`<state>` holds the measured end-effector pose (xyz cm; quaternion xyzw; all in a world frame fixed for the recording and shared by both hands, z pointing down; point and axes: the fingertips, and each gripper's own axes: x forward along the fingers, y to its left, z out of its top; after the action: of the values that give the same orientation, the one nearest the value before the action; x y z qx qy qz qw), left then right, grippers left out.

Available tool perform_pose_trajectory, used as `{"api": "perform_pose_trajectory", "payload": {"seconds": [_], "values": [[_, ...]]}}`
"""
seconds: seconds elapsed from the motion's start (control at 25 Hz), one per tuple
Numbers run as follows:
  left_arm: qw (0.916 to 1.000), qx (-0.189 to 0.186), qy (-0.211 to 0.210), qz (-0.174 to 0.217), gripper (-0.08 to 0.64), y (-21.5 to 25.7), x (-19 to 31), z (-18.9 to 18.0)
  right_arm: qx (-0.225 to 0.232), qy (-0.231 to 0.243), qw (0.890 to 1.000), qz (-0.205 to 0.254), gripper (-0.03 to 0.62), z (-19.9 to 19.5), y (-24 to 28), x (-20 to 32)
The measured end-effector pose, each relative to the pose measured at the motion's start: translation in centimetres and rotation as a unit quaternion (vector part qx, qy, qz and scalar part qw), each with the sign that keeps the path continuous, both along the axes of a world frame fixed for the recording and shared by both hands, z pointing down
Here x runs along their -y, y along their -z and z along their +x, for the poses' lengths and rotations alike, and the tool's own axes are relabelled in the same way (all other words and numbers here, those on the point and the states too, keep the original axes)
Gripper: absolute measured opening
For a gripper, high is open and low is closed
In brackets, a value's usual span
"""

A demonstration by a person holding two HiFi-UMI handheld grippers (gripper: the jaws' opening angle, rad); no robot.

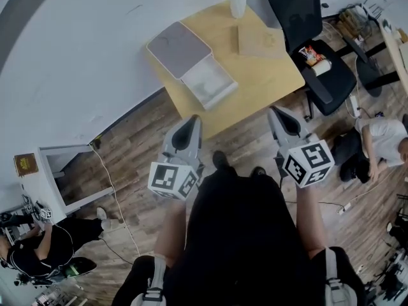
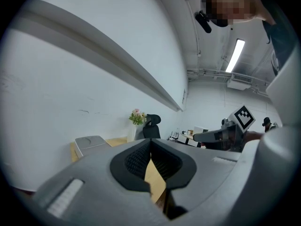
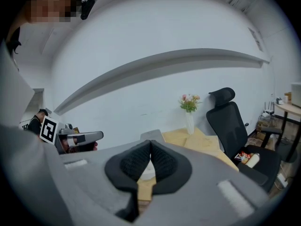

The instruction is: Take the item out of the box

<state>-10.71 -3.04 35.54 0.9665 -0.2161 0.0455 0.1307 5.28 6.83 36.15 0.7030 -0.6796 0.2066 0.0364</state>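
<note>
My left gripper [image 1: 193, 123] and right gripper [image 1: 276, 113] hang mid-frame, below the box [image 1: 180, 48] on the worktop [image 1: 271, 75] up top.

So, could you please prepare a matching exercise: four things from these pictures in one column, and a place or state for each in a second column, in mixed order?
Things:
1. grey flat box
2. white vase with flowers
3. black office chair
4. right hand-held gripper

Places or states:
a. jaws together, nothing between them
b. a red snack packet lies on its seat
c. a white tray sticks out of it
d. stands at the far edge of the light wooden table

Pairs: 1-c, 2-d, 3-b, 4-a
</note>
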Motion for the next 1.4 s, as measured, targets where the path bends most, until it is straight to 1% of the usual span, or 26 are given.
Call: {"api": "perform_pose_trajectory", "payload": {"seconds": [0.24,0.48,0.88,1.08,1.28,1.4], "values": [[1.0000,-0.002,-0.008,0.000,0.009,-0.1,2.6,-1.5,-0.001,-0.003,1.000,-0.006,0.003,-1.4,-0.4,2.8],[0.9999,0.003,-0.012,-0.008,0.009,-1.2,3.6,-2.6,0.001,-0.004,1.000,-0.015,0.003,-2.4,-1.4,3.8],[0.9997,0.013,-0.010,-0.018,0.009,-2.1,3.4,-2.0,0.014,0.005,1.000,-0.025,0.003,-2.1,-2.2,3.8],[0.9994,0.020,0.015,-0.023,0.009,-2.3,4.1,-1.4,0.022,0.031,0.999,-0.029,0.003,-1.3,-2.7,5.4],[0.9984,0.026,0.046,-0.023,0.009,-1.8,5.7,-0.6,0.026,0.067,0.997,-0.027,0.003,0.0,-2.4,9.0],[0.9966,0.027,0.075,-0.020,0.009,-1.4,7.0,-0.1,0.026,0.100,0.994,-0.026,0.003,0.6,-2.3,11.4]]}}
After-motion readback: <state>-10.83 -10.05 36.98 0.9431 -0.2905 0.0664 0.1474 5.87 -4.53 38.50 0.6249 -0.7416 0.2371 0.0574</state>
